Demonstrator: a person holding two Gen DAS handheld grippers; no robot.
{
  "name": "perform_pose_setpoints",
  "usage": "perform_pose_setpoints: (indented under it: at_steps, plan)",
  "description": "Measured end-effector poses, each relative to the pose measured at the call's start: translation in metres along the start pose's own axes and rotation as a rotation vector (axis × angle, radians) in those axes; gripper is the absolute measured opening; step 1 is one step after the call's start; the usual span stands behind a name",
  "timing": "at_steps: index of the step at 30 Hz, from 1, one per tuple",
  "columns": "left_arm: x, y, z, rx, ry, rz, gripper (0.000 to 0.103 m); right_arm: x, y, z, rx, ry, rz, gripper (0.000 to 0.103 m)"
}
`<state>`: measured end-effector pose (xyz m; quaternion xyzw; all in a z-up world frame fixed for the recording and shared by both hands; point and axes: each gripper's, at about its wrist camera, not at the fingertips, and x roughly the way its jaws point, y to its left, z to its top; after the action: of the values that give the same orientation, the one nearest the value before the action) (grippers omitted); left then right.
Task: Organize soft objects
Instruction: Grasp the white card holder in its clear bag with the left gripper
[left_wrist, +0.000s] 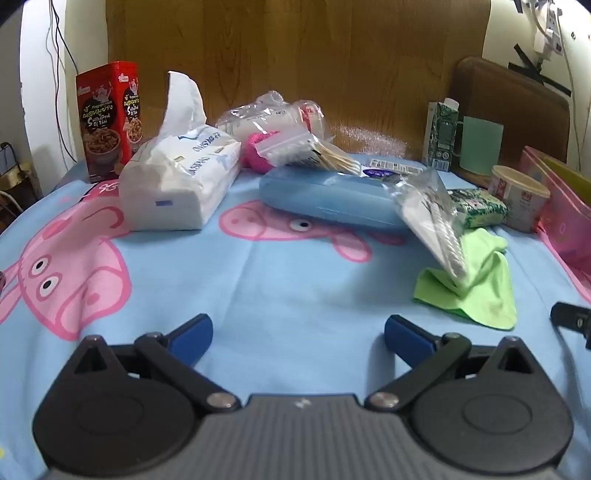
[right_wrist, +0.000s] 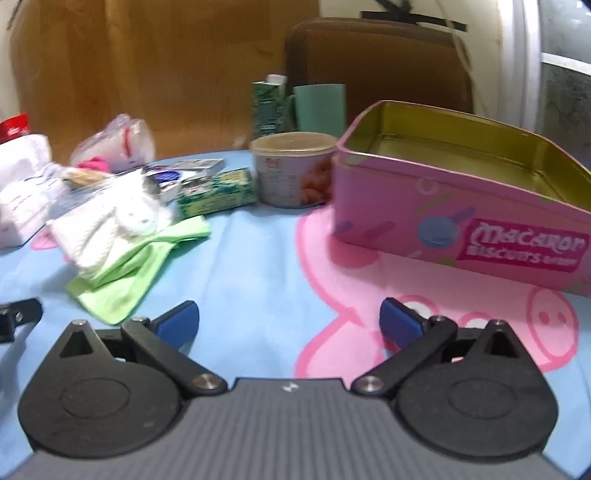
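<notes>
Blue pig-print cloth (left_wrist: 295, 288) covers the desk, wood panel behind. Left gripper (left_wrist: 298, 338) and right gripper (right_wrist: 290, 325) both hover with fingers spread wide, nothing between them. Green cloth (left_wrist: 480, 291) lies just ahead between the two, a clear bag of white stuff (left_wrist: 432, 218) resting on it. Open pink tin (right_wrist: 461, 206) stands near the right gripper; tissue pack (left_wrist: 177, 184) sits further back left.

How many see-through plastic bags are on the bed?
3 that I can see. One with cotton swabs lies on the blue case, one with white rope rests on the green cloth, one crinkled bag sits behind. More may hide.
</notes>
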<state>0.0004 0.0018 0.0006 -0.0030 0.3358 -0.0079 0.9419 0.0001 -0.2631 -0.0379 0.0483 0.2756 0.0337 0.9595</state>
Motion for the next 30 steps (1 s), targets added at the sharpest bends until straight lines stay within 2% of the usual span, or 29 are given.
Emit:
perform_pose_setpoints:
  at_steps: [2,3,5,6,8,11,14,18,19,20,22,23,27,30]
  plan:
    - [0.001,0.005,0.003,0.002,0.004,-0.011,0.103,-0.001,0.003,-0.001,-0.032,0.007,-0.015,0.103]
    - [0.006,0.020,0.008,-0.040,0.023,-0.026,0.103,-0.001,0.006,-0.002,-0.055,0.013,-0.018,0.103]
    - [0.011,0.052,0.015,-0.109,0.010,-0.039,0.103,-0.007,0.037,-0.003,-0.161,0.010,-0.049,0.103]
    - [0.016,0.062,0.017,-0.124,0.006,-0.026,0.103,-0.006,0.042,-0.001,-0.149,0.026,-0.033,0.101]
    - [0.012,0.079,0.016,-0.174,-0.041,0.012,0.103,-0.009,0.042,0.006,-0.067,0.013,0.077,0.085]
    - [0.016,0.095,0.016,-0.249,-0.064,0.039,0.103,-0.002,0.072,0.019,-0.103,0.005,0.146,0.074]
    - [0.018,0.088,0.017,-0.211,-0.054,0.065,0.103,0.005,0.096,0.025,-0.149,-0.020,0.212,0.072]
    - [0.022,0.074,0.017,-0.150,-0.042,0.062,0.103,0.014,0.127,0.028,-0.225,-0.032,0.264,0.072]
    - [0.022,0.073,0.017,-0.149,-0.041,0.063,0.103,0.020,0.134,0.029,-0.248,-0.034,0.255,0.064]
    - [0.021,0.072,0.017,-0.157,-0.043,0.063,0.103,0.027,0.139,0.028,-0.277,-0.041,0.240,0.047]
    - [0.021,0.074,0.016,-0.179,-0.050,0.055,0.103,0.037,0.140,0.027,-0.291,-0.030,0.240,0.038]
    - [0.021,0.077,0.017,-0.187,-0.050,0.050,0.103,0.030,0.136,0.025,-0.276,-0.055,0.239,0.027]
    - [0.022,0.071,0.018,-0.153,-0.035,0.061,0.103,-0.004,0.117,0.018,-0.277,-0.123,0.242,0.019]
    - [0.025,0.063,0.019,-0.087,-0.018,0.058,0.103,-0.027,0.086,0.015,-0.177,-0.143,0.232,0.011]
